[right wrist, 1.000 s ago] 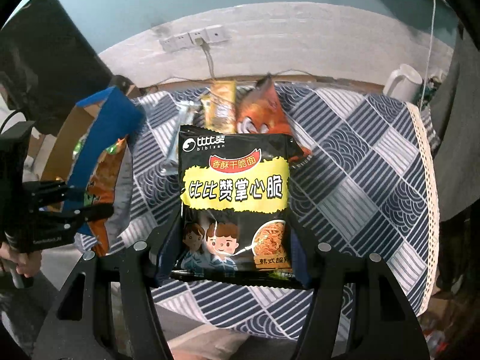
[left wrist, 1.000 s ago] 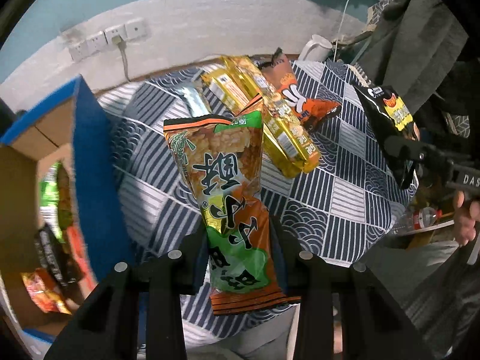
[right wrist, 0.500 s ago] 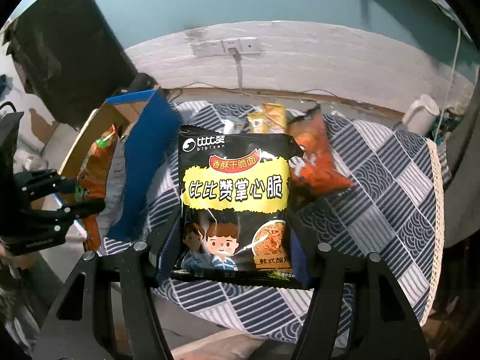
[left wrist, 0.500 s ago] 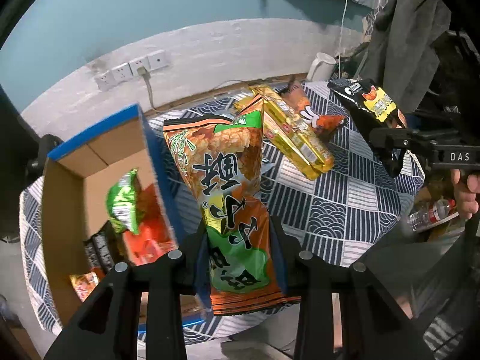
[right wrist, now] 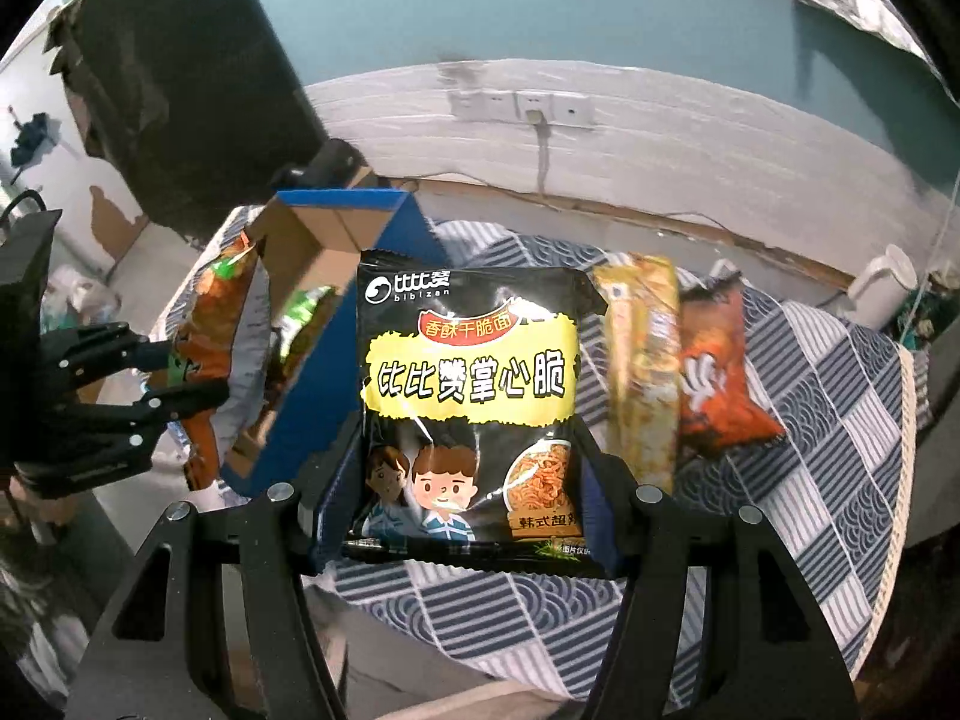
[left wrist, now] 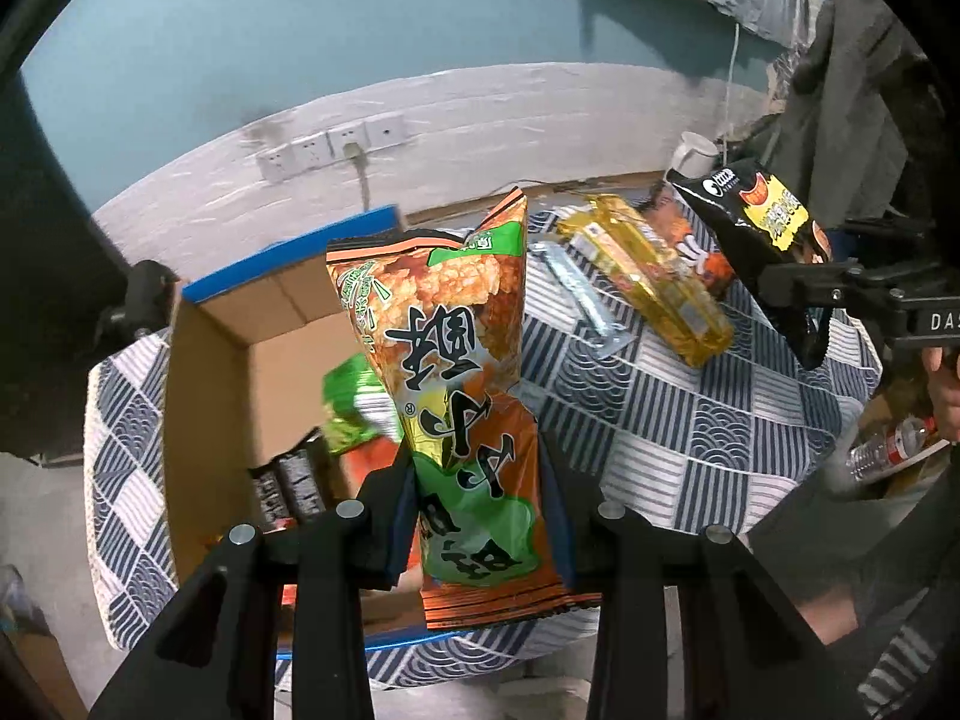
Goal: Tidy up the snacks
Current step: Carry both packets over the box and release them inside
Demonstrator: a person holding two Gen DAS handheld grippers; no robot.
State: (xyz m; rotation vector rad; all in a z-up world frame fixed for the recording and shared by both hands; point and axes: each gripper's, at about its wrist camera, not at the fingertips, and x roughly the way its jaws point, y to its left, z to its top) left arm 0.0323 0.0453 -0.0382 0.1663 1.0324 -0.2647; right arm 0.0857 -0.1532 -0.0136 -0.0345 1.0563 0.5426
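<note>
My left gripper [left wrist: 477, 516] is shut on an orange and green snack bag [left wrist: 456, 396] and holds it above the open blue cardboard box [left wrist: 210, 372]. My right gripper [right wrist: 474, 480] is shut on a black and yellow noodle snack bag [right wrist: 474, 396], held above the checked tablecloth beside the box [right wrist: 336, 372]. The box holds several snack packs, among them a green one [left wrist: 351, 402]. A yellow pack [left wrist: 648, 276] and an orange pack [right wrist: 714, 378] lie on the table. The right gripper with its black bag [left wrist: 762, 234] shows at the right of the left wrist view.
A silver wrapper [left wrist: 579, 294] lies on the blue and white checked tablecloth [left wrist: 690, 420]. A white mug [right wrist: 882, 288] stands at the far right table edge. Wall sockets [left wrist: 336, 144] with a cable sit behind. A plastic bottle [left wrist: 888, 444] lies low right.
Both grippers have moved left toward the box with their bags. The left gripper's bag now hangs over the box opening; the box interior has come into fuller view.
</note>
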